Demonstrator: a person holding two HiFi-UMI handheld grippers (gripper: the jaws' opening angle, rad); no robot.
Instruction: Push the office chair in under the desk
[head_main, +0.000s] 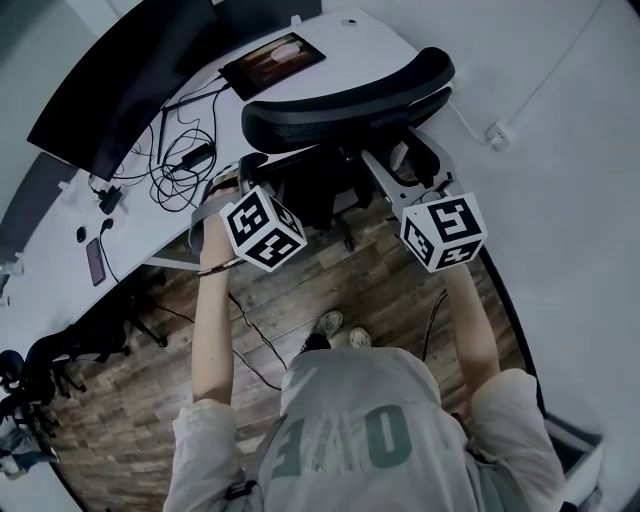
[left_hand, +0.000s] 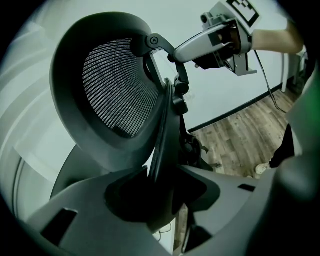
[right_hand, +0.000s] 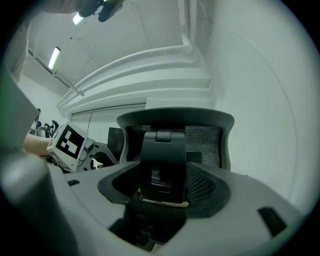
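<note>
The long white desk (head_main: 55, 285) runs from nine o'clock up to twelve, above a brown plank floor (head_main: 300, 290). A plain white wall (head_main: 560, 200) closes off the three o'clock side. The black mesh-backed office chair (head_main: 340, 110) stands at twelve o'clock with its back to the person. From above, its headrest overlaps the desk's near edge.

On the desk, a wide black monitor (head_main: 120, 80) sits at eleven o'clock. A dark tablet with a lit screen (head_main: 272, 60) lies just beyond the headrest. A tangle of black cables (head_main: 175, 165) and a dark phone (head_main: 95, 260) lie toward ten o'clock. More black chairs (head_main: 60, 360) crowd the desk's end at eight o'clock.

A white box (head_main: 580, 450) sits by the wall at five o'clock; I can't see what is in it.

The left gripper (left_hand: 162, 175) is clamped on the side edge of the chair's backrest. The right gripper (right_hand: 162, 192) is clamped on the black spine bracket behind the headrest.
</note>
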